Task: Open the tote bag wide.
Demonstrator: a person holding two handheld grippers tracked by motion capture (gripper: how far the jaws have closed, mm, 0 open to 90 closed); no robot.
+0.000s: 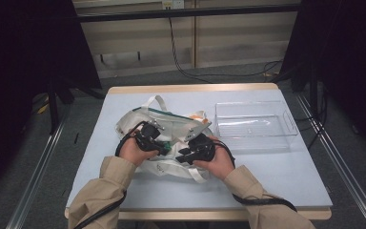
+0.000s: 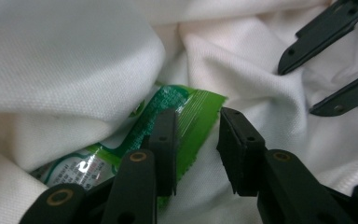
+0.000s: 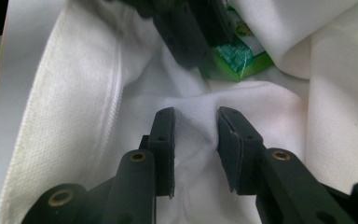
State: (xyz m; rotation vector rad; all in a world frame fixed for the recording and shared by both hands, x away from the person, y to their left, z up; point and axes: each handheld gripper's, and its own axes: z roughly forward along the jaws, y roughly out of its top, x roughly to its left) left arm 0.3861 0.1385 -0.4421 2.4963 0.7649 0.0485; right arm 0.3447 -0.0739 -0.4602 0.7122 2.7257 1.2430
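Observation:
A white cloth bag (image 1: pixel 171 121) with green trim lies crumpled in the middle of the table. A green snack packet (image 2: pixel 168 98) pokes out from under a fold of its cloth (image 2: pixel 65 56). My left gripper (image 2: pixel 196 116) is open, its jaws on either side of the packet's crimped end. My right gripper (image 3: pixel 195 114) is open too, with a raised fold of bag cloth (image 3: pixel 74 116) between its jaws, just short of the packet (image 3: pixel 235 58). In the high view the left gripper (image 1: pixel 148 137) and right gripper (image 1: pixel 195 148) face each other over the bag.
A clear plastic tray (image 1: pixel 290 124) stands on the table right of the bag, with nothing in it. Something orange (image 1: pixel 198 114) shows at the bag's far edge. The pale blue table (image 1: pixel 276 176) has bare room at front and right.

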